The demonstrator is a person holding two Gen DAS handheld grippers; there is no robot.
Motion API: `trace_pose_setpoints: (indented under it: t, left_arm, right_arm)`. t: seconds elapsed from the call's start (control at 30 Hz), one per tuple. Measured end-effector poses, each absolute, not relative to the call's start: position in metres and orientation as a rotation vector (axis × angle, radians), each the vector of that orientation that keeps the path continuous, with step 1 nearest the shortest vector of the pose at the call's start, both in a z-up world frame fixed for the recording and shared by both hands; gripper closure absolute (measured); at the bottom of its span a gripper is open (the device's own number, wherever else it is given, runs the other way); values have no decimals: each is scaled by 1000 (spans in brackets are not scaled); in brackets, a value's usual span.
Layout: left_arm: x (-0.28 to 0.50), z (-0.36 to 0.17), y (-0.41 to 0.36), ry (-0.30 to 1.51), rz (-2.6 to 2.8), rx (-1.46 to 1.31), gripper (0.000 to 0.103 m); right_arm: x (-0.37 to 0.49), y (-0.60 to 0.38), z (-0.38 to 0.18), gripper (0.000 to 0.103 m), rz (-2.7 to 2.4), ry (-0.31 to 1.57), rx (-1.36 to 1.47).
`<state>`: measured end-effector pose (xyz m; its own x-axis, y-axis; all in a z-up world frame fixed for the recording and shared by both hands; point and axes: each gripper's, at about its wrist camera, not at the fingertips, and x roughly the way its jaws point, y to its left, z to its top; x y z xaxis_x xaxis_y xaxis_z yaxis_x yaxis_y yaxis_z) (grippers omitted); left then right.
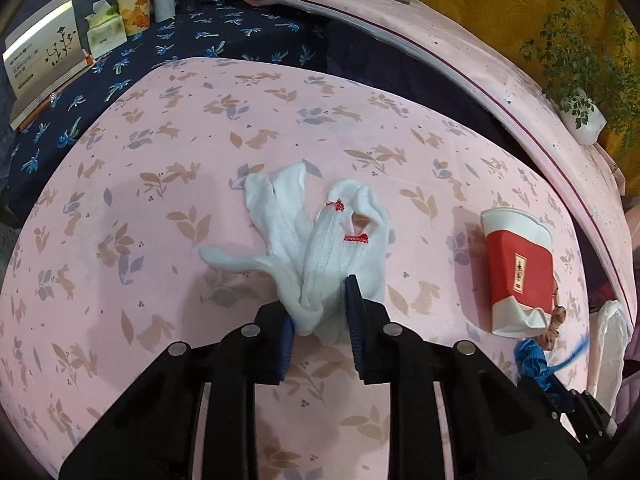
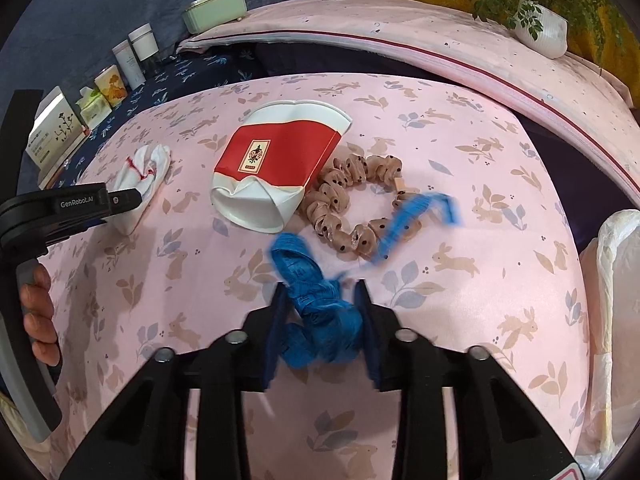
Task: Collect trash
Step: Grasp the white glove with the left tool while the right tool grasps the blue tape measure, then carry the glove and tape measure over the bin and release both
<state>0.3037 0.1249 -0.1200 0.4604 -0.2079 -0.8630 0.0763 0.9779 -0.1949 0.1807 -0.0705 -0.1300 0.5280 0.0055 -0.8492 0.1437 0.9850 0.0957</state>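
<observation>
My left gripper (image 1: 318,300) is shut on the cuff end of a pair of white knit gloves (image 1: 320,236) with red trim, which lie on the pink rabbit-print tablecloth (image 1: 160,280). The gloves also show in the right wrist view (image 2: 142,176) beside the left gripper's body. My right gripper (image 2: 320,292) is shut on a bundle of blue ribbon (image 2: 316,300), whose loose end (image 2: 420,208) trails blurred above the table. A crushed red and white paper cup (image 2: 272,164) lies on its side between the grippers; it also shows in the left wrist view (image 1: 518,268).
A beige polka-dot scrunchie (image 2: 352,196) lies right of the cup. A white plastic bag (image 2: 616,280) hangs at the table's right edge. Boxes, tissues and bottles (image 1: 104,28) stand on a dark blue cloth at the back left. A potted plant (image 2: 540,28) sits at the back right.
</observation>
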Motion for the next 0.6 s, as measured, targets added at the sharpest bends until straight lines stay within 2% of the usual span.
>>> trace_pose_setpoints:
  t: [0.07, 0.6]
  left_arm:
    - [299, -116, 122, 1080, -189, -140, 85]
    - [242, -44, 64, 975, -323, -122, 85]
  right_arm:
    - [178, -72, -129, 81, -81, 1017, 176]
    - [140, -100, -67, 82, -97, 883, 230]
